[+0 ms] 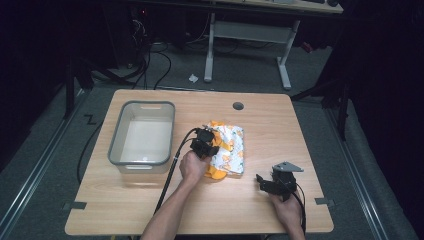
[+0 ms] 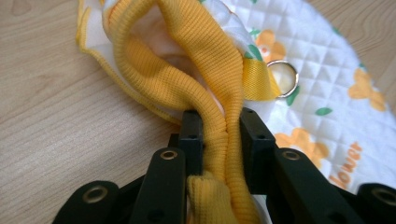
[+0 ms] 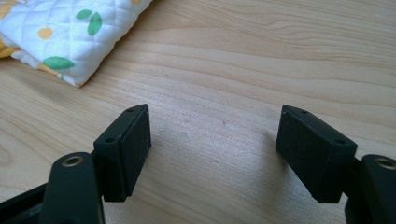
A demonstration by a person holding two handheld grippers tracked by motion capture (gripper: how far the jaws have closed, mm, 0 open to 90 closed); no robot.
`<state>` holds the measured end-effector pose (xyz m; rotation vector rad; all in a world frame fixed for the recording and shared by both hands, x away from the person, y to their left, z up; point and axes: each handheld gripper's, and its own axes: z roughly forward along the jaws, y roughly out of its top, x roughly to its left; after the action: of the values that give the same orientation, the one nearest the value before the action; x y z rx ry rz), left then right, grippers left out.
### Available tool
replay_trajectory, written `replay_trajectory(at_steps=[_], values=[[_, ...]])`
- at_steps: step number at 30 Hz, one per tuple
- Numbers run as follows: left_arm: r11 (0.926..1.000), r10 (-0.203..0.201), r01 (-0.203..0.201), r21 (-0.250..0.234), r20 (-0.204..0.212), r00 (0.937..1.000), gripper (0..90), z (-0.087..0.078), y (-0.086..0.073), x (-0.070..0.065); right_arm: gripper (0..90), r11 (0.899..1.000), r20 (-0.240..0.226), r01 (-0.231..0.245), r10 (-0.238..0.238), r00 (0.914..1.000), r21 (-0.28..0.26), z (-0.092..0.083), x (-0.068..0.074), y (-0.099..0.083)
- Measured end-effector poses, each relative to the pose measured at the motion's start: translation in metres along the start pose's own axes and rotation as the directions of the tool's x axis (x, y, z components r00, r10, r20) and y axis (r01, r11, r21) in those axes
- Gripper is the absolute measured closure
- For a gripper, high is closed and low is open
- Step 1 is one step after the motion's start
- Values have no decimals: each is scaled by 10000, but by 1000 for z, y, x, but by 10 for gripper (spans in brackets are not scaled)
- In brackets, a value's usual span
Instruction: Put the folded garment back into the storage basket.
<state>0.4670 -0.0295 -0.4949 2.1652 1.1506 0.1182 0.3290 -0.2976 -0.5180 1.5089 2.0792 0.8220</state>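
A folded quilted white garment (image 1: 229,147) with orange and green flower print and a ribbed yellow band (image 2: 205,79) lies at the middle of the wooden table (image 1: 150,200). My left gripper (image 1: 206,141) sits on the garment's left side, shut on the yellow band (image 2: 219,144), which runs up between its jaws. A metal snap ring (image 2: 283,77) shows just beyond them. My right gripper (image 1: 272,182) rests low over bare table at the front right, open, with nothing between its jaws (image 3: 215,149). The garment's corner (image 3: 70,37) lies at its far left.
A grey plastic bin (image 1: 142,135) stands empty on the left half of the table, close to the left hand. A round cable hole (image 1: 238,106) sits near the table's far edge. Beyond the table stand desk legs and cables on the floor.
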Motion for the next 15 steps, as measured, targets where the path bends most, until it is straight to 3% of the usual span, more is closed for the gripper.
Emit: replay_trajectory(at_steps=[15], values=[[9955,402,-348,-886,596,9974,745,-34,3,-7,267,10000,-1,1,-1,10000,-2,0,0,0]])
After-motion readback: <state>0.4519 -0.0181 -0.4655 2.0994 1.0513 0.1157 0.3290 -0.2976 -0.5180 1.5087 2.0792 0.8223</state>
